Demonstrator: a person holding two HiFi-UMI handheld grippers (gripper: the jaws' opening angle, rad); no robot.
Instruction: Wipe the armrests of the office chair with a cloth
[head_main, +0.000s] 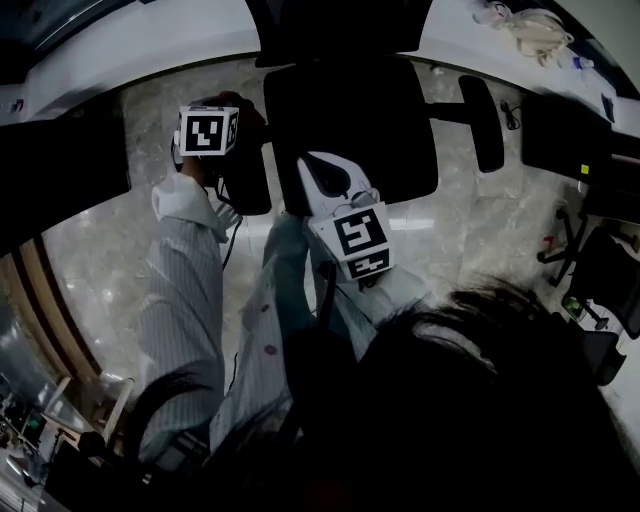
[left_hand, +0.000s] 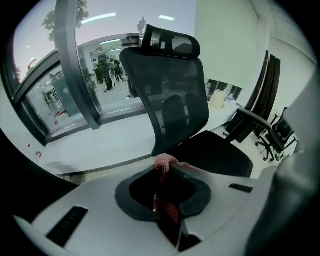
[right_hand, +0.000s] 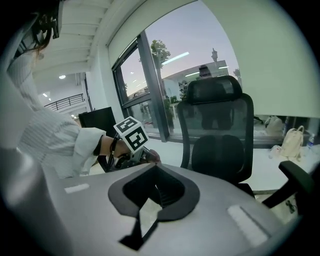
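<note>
One pink cloth (left_hand: 169, 212) is pinched in the clenched left gripper (left_hand: 169, 172), a fold bunching out past the tips. In the head view this gripper sits over the left armrest (head_main: 248, 185), at about 10 o'clock from the seat of the single office chair (head_main: 350, 120); whether cloth and pad touch cannot be told. The second armrest (head_main: 488, 122) lies at 2 o'clock, well apart. The right gripper (right_hand: 151, 169) hangs at the seat's 6 o'clock edge, jaws together on nothing. One pale bag (head_main: 540, 35) lies on the desk at 1 o'clock.
</note>
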